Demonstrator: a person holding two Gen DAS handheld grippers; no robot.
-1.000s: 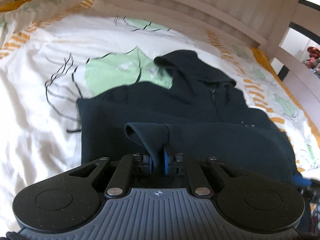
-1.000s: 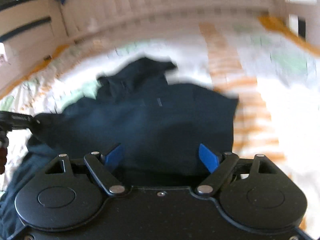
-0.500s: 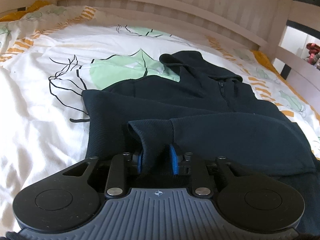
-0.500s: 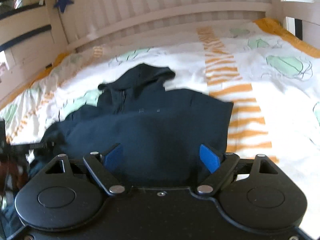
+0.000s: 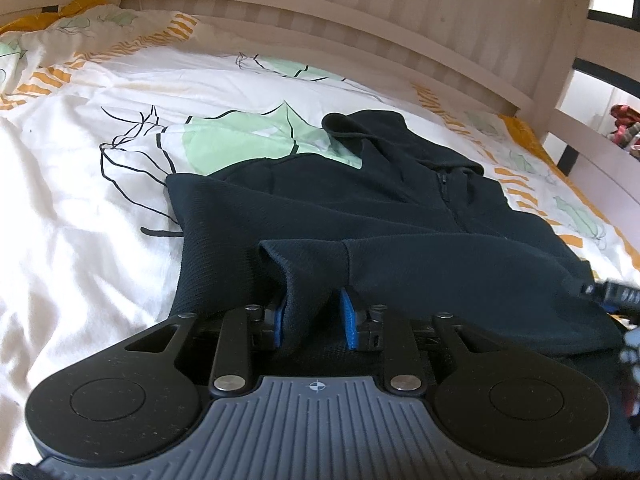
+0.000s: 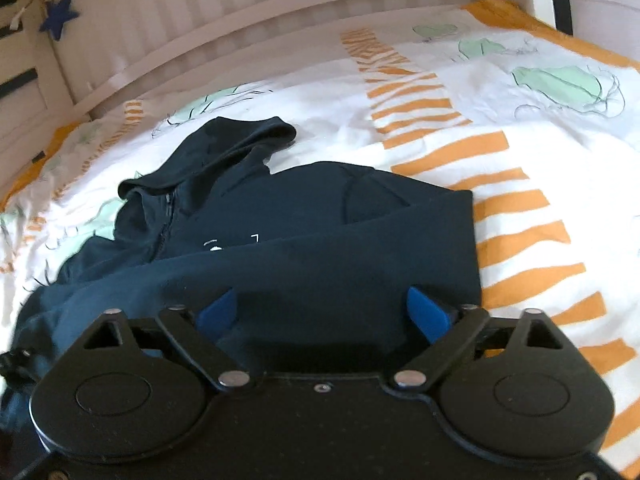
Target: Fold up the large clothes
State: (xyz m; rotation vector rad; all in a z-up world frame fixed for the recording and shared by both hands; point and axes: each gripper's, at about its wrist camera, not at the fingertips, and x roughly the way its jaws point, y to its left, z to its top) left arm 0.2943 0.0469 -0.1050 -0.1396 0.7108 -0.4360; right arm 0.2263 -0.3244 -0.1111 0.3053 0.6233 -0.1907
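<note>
A dark navy hoodie (image 5: 400, 216) lies on the bed (image 5: 80, 208), over a white quilt printed with green leaves and orange stripes, its hood toward the slatted headboard (image 5: 360, 12) and both sleeves already laid across the body. The step in hand looks like the end of the sleeve fold: the left hand-held gripper (image 5: 312, 322) has the sleeve cuff (image 5: 304, 264) between its blue pads, but the jaws stand a little apart and the cloth hangs loose there, so the pinch appears let go. The right hand-held gripper (image 6: 326, 312) hovers over the near part of the hoodie with its jaws opening to full spread and nothing pressed between them. Next, the left likely needs to draw back clear of the cuff without dragging it; then both would take the near hem, out of view below the cameras, and carry it toward the hood.
</note>
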